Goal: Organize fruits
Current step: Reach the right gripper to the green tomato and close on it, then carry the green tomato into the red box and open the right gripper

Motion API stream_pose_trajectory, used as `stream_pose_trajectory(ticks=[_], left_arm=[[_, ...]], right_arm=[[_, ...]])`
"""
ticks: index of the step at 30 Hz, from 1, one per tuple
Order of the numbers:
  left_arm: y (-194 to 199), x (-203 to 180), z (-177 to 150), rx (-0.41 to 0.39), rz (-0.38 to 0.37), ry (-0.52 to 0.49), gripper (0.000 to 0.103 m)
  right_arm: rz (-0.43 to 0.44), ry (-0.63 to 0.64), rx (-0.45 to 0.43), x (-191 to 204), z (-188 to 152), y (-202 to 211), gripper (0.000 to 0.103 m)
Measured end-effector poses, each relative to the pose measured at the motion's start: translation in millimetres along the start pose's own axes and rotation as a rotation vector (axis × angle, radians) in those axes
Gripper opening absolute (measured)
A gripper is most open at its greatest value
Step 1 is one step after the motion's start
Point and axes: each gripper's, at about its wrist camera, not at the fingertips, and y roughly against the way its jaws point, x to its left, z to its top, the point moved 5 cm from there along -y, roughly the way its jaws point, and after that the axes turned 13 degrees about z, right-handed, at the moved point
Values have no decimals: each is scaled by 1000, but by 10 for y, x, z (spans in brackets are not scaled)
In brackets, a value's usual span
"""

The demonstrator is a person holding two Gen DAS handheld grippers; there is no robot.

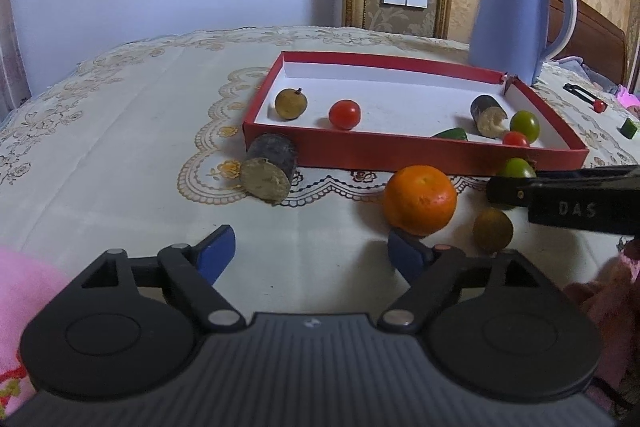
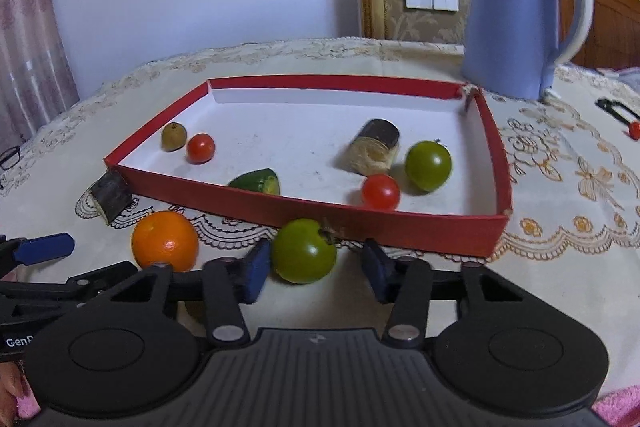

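Your table (image 2: 560,267) wears a lace cloth, and on it the blue kettle (image 2: 516,15) stands behind the far right corner of the red tray (image 2: 400,227). The tray holds a dark cut chunk (image 2: 374,147), a green tomato (image 2: 427,166), two red tomatoes, a brownish fruit and a green vegetable piece. In front of its near wall lie another dark chunk (image 1: 270,167), the orange (image 1: 420,199), a green tomato (image 2: 304,250) and a small brown fruit (image 1: 493,230). Your left gripper (image 1: 310,255) is released, its jaws wide and empty just short of the orange. Your right gripper (image 2: 316,269) brackets the near green tomato; its left pad is against the fruit, its right pad clear, so nothing is clenched.
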Motion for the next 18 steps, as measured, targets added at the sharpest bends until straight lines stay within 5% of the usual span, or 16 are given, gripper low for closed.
stream_pose_trajectory(ticks=[2, 18], left_arm=[[-2, -7, 0, 0, -3, -3, 86], [-19, -31, -4, 4, -22, -12, 94]], right_arm=[[0, 19, 0, 54, -12, -10, 34], [-53, 56, -103, -11, 159, 355, 34]])
